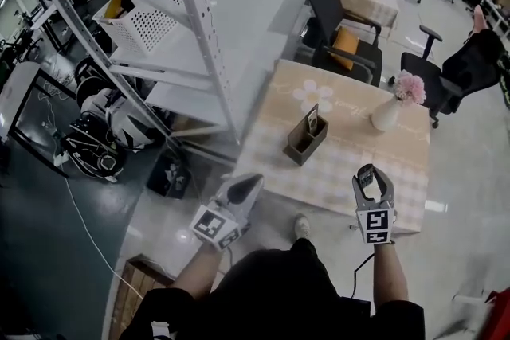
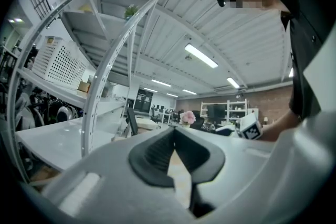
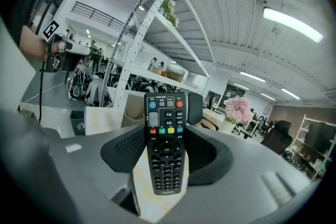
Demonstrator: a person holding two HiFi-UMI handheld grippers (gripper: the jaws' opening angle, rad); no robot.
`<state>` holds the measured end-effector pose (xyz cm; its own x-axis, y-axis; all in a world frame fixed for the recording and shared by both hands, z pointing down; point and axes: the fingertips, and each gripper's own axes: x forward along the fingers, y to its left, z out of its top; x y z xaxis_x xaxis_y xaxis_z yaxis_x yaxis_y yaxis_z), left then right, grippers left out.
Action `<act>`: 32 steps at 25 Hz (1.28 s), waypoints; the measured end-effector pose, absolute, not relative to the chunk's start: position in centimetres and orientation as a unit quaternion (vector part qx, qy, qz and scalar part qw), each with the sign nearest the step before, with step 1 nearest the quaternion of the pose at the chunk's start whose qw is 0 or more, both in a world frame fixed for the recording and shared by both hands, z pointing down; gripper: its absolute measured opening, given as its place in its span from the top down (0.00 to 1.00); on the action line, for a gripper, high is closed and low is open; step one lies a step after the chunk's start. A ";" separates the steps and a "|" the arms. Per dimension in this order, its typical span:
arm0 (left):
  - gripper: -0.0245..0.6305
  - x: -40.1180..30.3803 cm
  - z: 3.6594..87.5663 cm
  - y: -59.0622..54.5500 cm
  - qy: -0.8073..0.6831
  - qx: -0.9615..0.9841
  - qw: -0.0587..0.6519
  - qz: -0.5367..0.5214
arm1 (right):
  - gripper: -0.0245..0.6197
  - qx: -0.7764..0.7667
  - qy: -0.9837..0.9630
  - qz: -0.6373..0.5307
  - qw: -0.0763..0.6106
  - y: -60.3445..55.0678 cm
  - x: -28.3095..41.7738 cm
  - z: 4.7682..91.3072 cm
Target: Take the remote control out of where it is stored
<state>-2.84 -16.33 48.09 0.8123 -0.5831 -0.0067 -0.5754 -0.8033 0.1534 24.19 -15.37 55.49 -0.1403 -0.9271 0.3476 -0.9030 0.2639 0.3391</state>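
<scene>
My right gripper (image 1: pixel 372 179) hangs over the near right part of the checked table (image 1: pixel 358 155), shut on a black remote control (image 1: pixel 366 176). In the right gripper view the remote control (image 3: pixel 166 139) stands upright between the pads (image 3: pixel 122 150) of that gripper (image 3: pixel 168 113), buttons facing the camera. A brown holder box (image 1: pixel 306 141) stands mid-table, apart from the gripper, with a dark flat item sticking out of it. My left gripper (image 1: pixel 249 185) is shut and empty at the table's near left edge; in its own view the left gripper (image 2: pixel 175 131) has its tips touching.
A white vase with pink flowers (image 1: pixel 390 111) stands at the table's right. A white shelving rack (image 1: pixel 191 28) rises at the left, with helmets (image 1: pixel 100 131) under it. Office chairs (image 1: pixel 344 24) stand beyond the table. A cardboard box (image 1: pixel 135 291) lies on the floor near left.
</scene>
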 end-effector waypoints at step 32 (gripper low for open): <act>0.96 3.5 49.3 -22.3 -0.405 0.911 0.073 -0.004 | 0.61 0.421 -0.769 0.020 0.481 -28.0 31.1 69.0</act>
<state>3.53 -22.31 49.31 0.6712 -0.7394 0.0524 -0.7383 -0.6605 0.1364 31.13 -27.96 68.96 -0.1822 -0.6280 0.7566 -0.6659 0.6450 0.3749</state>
